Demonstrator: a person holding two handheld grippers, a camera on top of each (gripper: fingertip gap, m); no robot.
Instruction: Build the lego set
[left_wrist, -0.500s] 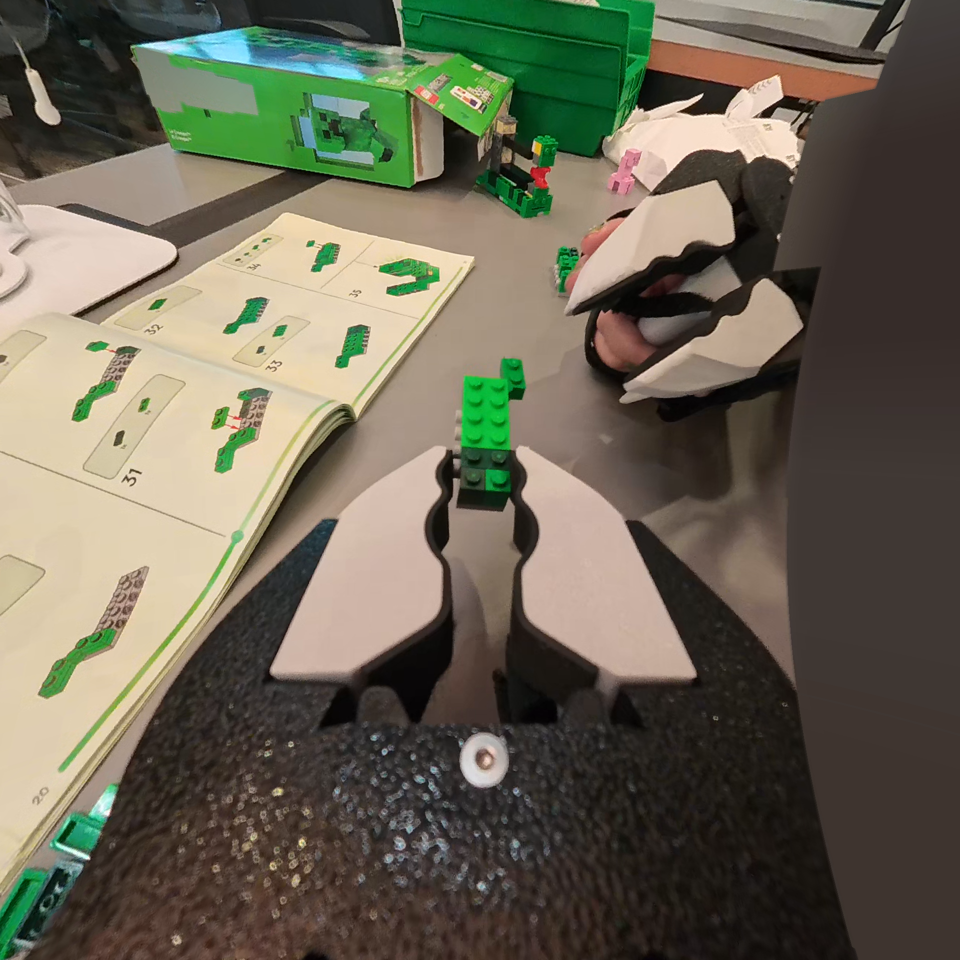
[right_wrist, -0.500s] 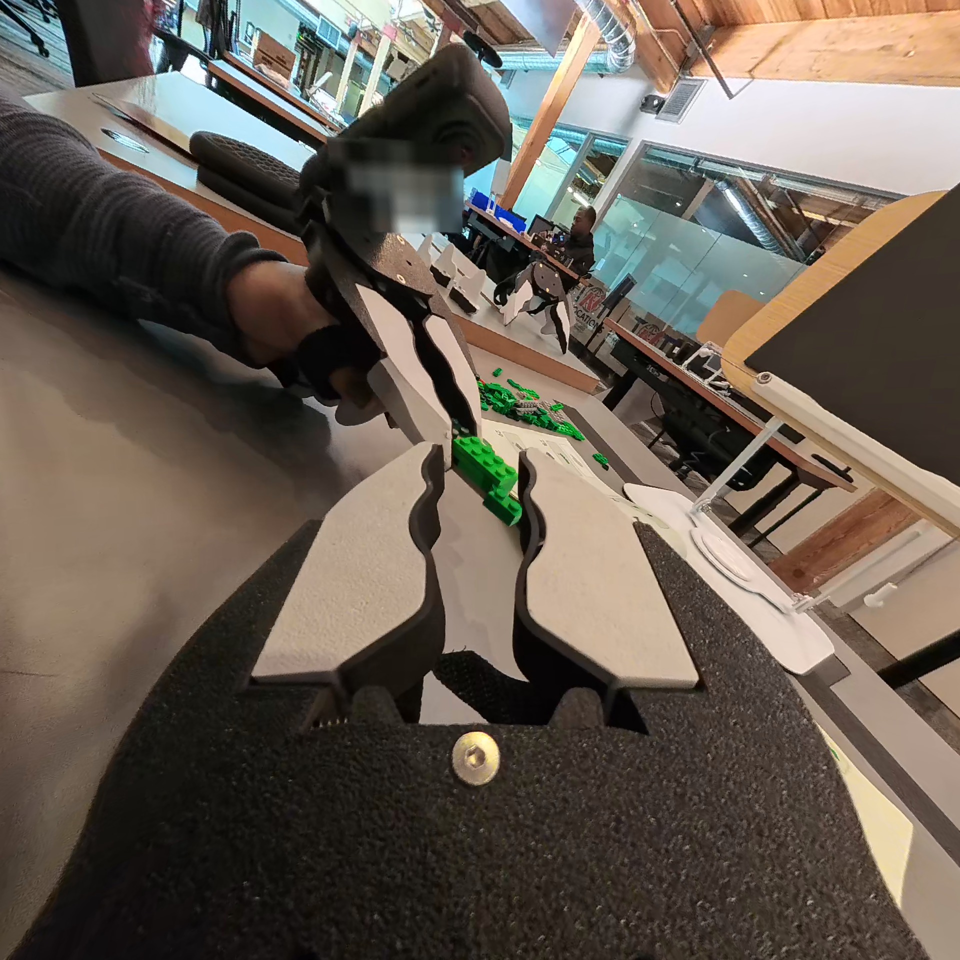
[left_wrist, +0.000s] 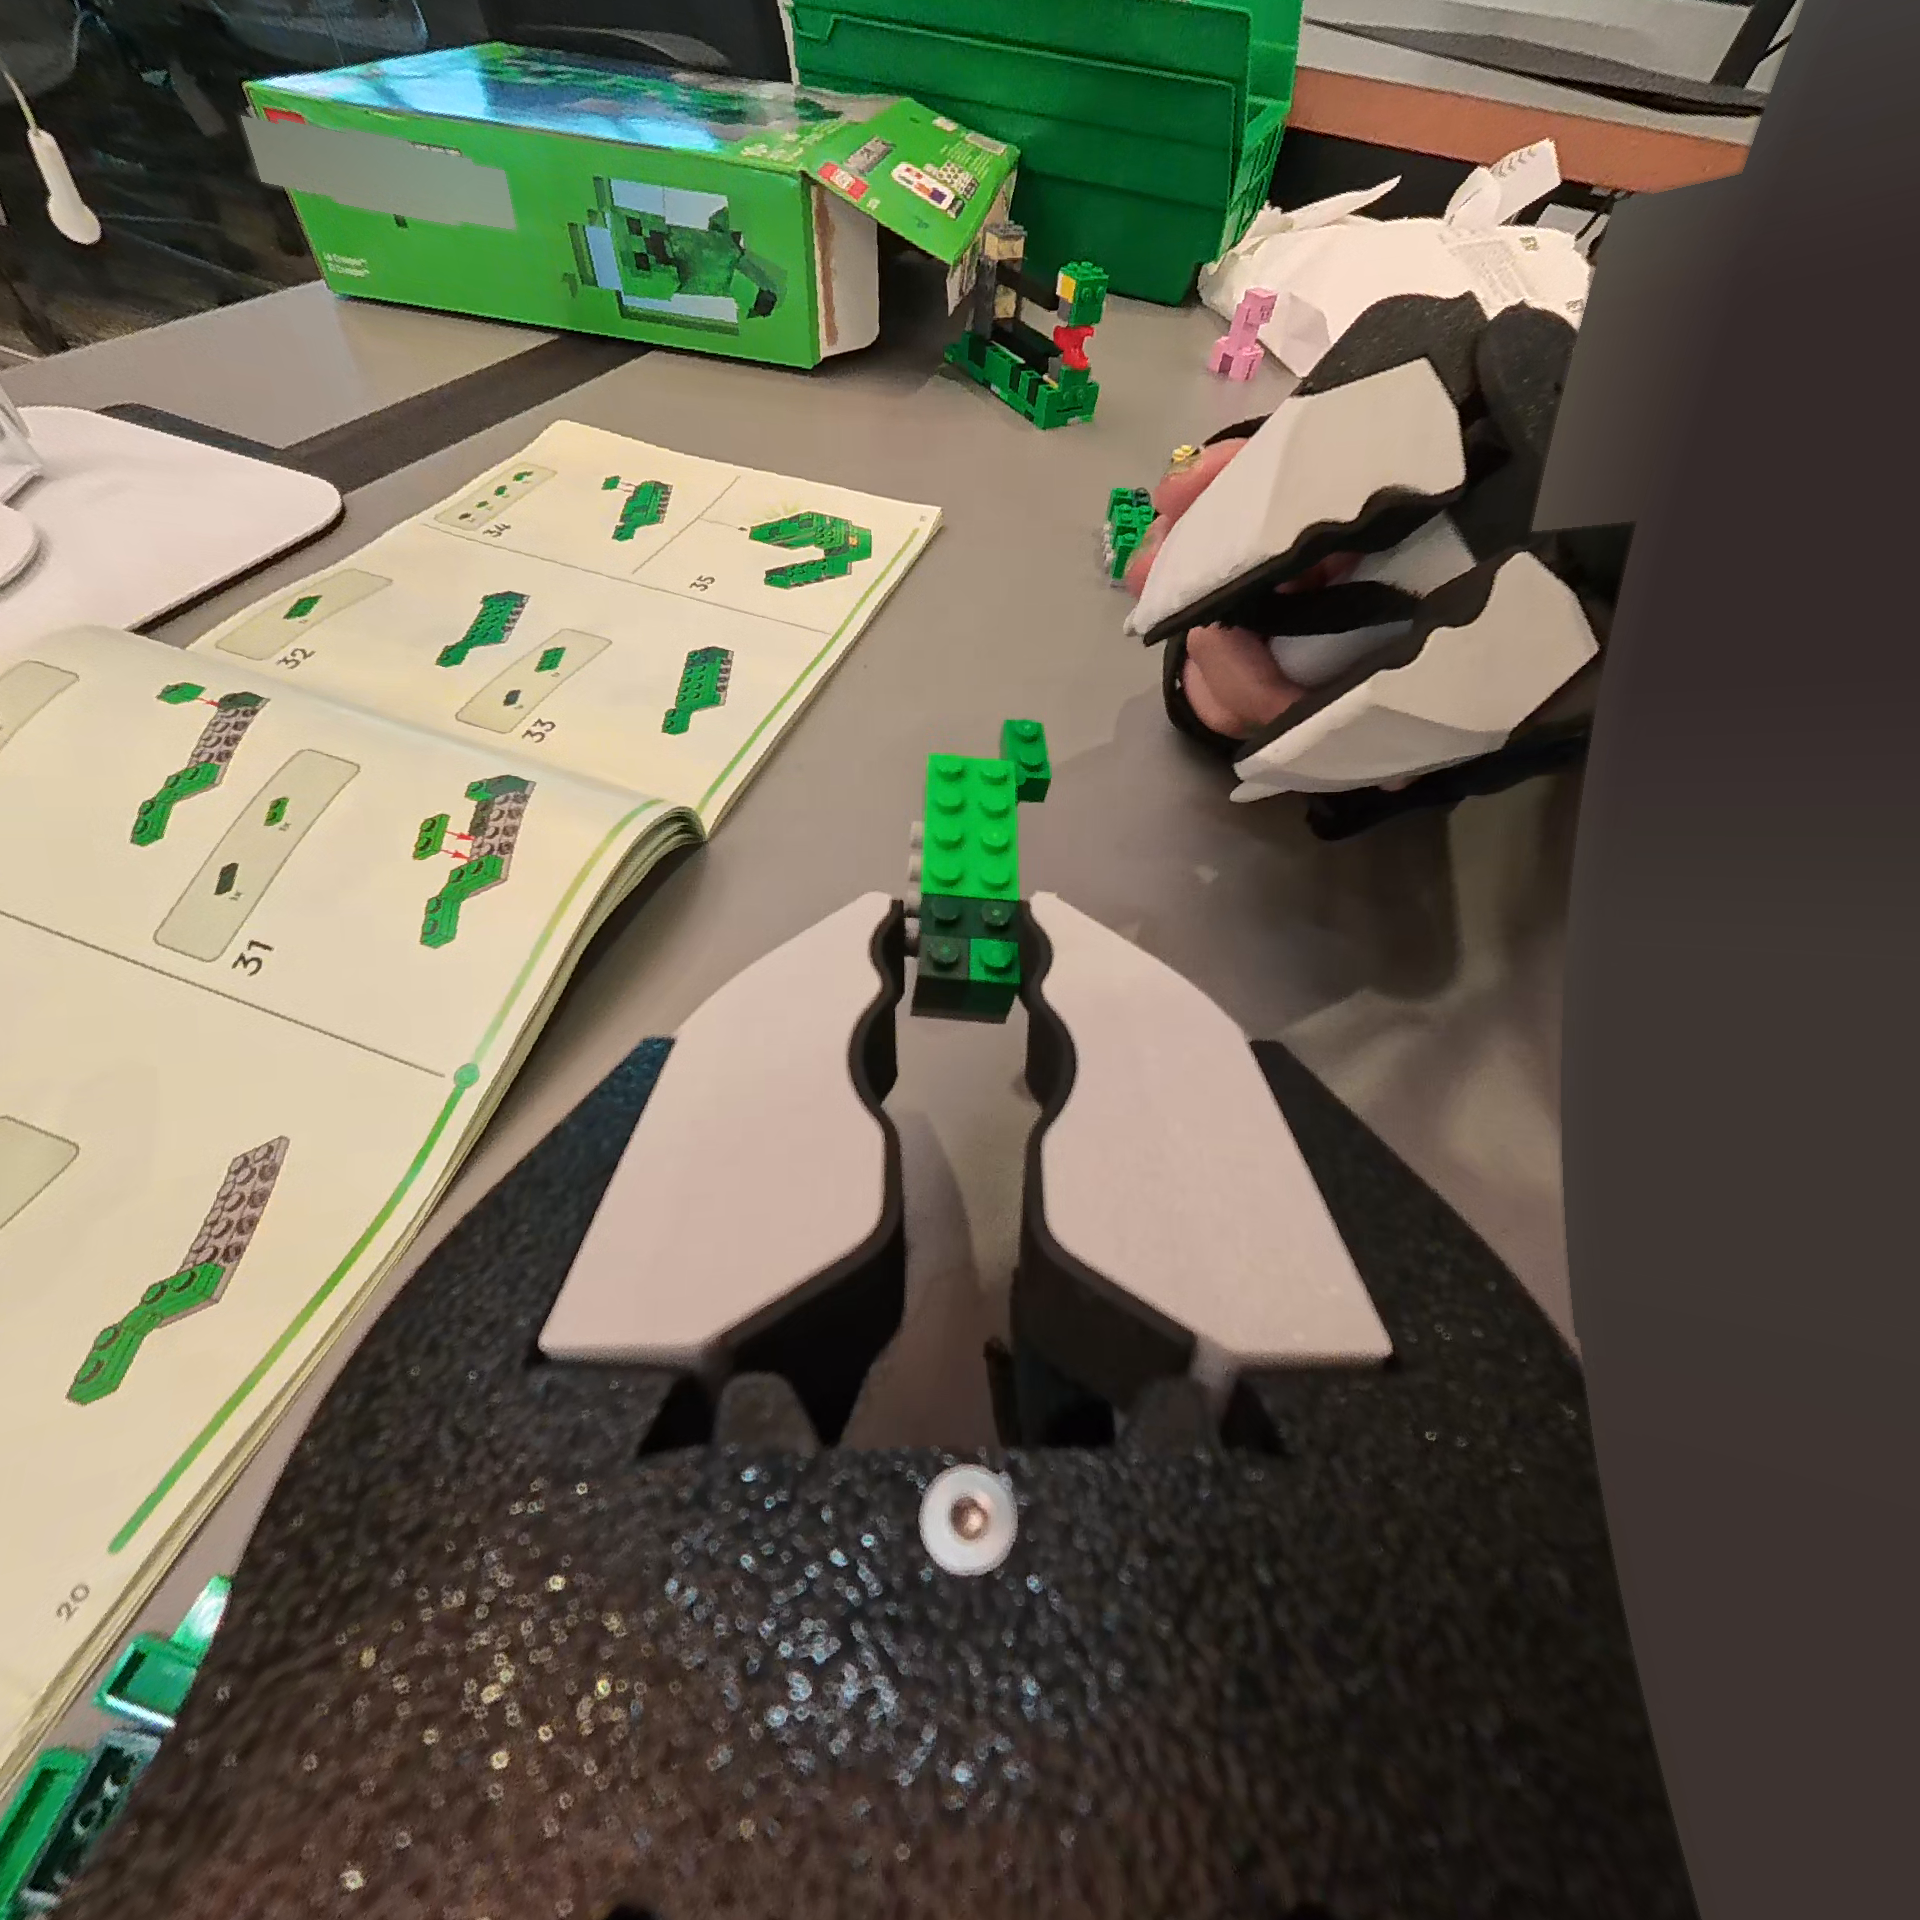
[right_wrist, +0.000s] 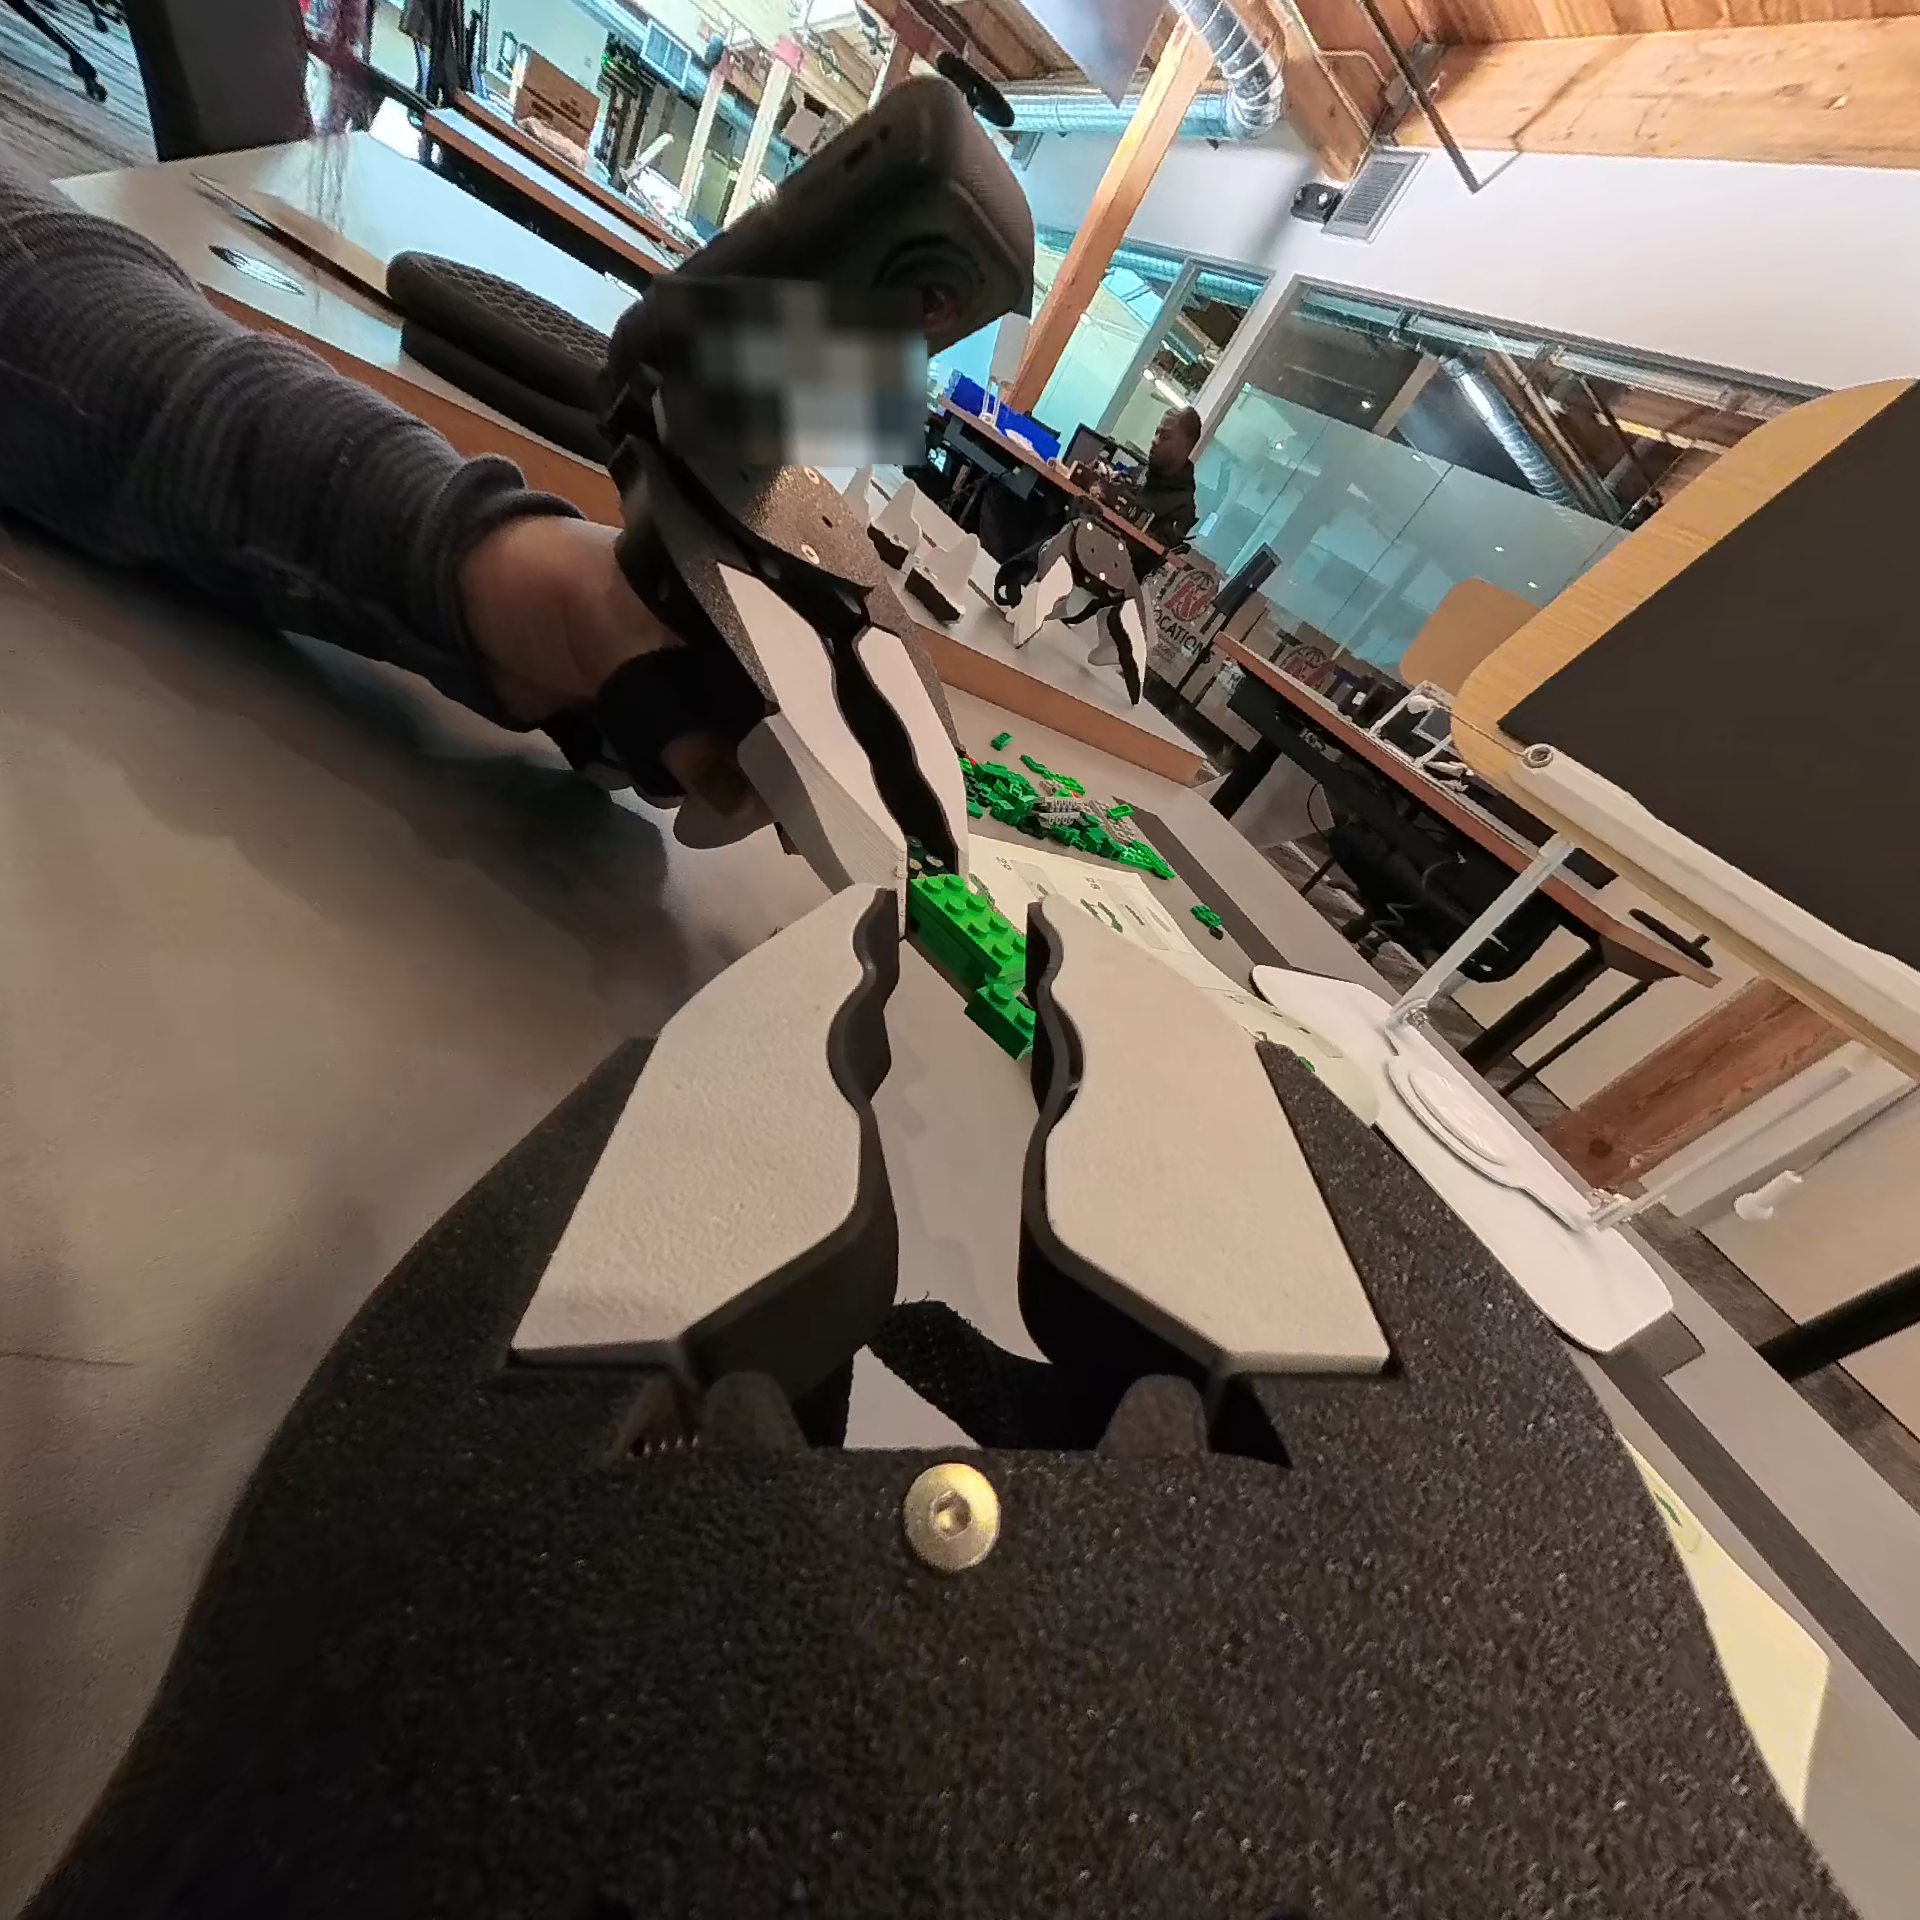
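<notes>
While the two wrist cameras face one another across the grey table (left_wrist: 1299, 966), each catches things the other misses.

Left gripper (left_wrist: 966, 925): clenched on the dark near end of the green brick assembly (left_wrist: 971, 831), which juts forward above the table, studs up.
Right gripper (right_wrist: 961, 925): fingers apart with nothing between them, tips close to the assembly's far end; from this angle I cannot tell whether they touch it.
Assembly: bright green plates on top, dark green at the held end, one small green brick stepped off the far corner.
Left view only: open instruction booklet (left_wrist: 343, 831) lying flat to the left, green set box (left_wrist: 582, 218) at the back with its flap open, a small finished build (left_wrist: 1039, 343) beside that flap, a pink piece (left_wrist: 1242, 338) by white paper bags (left_wrist: 1382, 260), and the right gripper side-on with a hand (left_wrist: 1226, 686) curled under it.
Right view only: pile of loose green bricks (right_wrist: 1049, 805) beyond the booklet, the sleeve (right_wrist: 208, 436) and hand behind the left gripper, a white stand base (right_wrist: 1455, 1132) to the right, and a seated person (right_wrist: 1169, 478) at a far desk.
</notes>
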